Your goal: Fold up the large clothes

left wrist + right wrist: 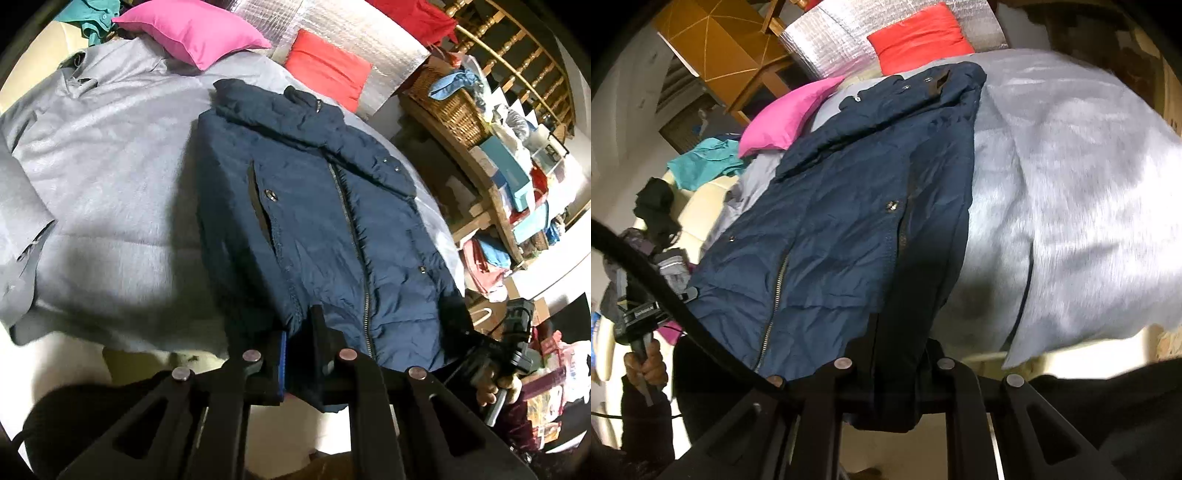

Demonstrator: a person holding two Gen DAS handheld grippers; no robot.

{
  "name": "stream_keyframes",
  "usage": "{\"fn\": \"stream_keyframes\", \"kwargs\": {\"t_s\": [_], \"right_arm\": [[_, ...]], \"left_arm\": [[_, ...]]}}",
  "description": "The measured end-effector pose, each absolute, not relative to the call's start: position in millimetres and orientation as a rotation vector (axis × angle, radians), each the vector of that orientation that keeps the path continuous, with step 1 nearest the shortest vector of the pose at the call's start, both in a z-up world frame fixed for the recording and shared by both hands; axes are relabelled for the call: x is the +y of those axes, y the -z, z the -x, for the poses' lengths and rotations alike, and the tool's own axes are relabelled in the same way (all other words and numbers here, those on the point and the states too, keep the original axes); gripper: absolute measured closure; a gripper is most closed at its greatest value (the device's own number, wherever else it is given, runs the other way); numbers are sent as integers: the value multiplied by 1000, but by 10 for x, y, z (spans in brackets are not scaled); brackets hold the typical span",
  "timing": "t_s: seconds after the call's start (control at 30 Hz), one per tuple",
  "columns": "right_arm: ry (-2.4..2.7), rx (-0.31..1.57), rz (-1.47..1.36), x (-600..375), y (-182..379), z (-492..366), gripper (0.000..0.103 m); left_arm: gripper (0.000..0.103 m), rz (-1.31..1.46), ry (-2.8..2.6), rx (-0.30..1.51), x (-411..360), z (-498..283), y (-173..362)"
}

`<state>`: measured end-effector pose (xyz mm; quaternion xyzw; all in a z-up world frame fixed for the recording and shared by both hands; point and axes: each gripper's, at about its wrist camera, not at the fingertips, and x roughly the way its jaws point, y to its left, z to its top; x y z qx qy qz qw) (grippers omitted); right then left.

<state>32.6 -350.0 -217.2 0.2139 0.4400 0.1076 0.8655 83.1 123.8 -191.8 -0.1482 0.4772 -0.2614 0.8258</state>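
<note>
A navy zip-up jacket (314, 206) lies front up on a grey blanket (110, 166), collar toward the far end. My left gripper (301, 354) is shut on the jacket's near hem, and a fold of navy fabric is pinched between the blue-padded finger (282, 362) and the other finger. In the right wrist view the same jacket (831, 221) stretches away from me. My right gripper (897, 369) is shut on the hem's other corner, where dark fabric drapes over the fingers and hides their tips. A person's hand (495, 391) holds the right tool.
A pink pillow (195, 29) and a red pillow (328, 66) lie at the bed's far end against a silver foil sheet. A cluttered wooden shelf with a wicker basket (450, 96) stands to the right. Teal clothing (701, 162) and dark clothing (655, 206) lie on a cream sofa.
</note>
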Motion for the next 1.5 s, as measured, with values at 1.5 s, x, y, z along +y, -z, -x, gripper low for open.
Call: {"fn": "stream_keyframes", "kwargs": {"t_s": [1.5], "right_arm": [[-8,531,-570,-4298,1317,-3436,90]], "left_arm": [[92,702,393,825,971,-4118,1675]]}}
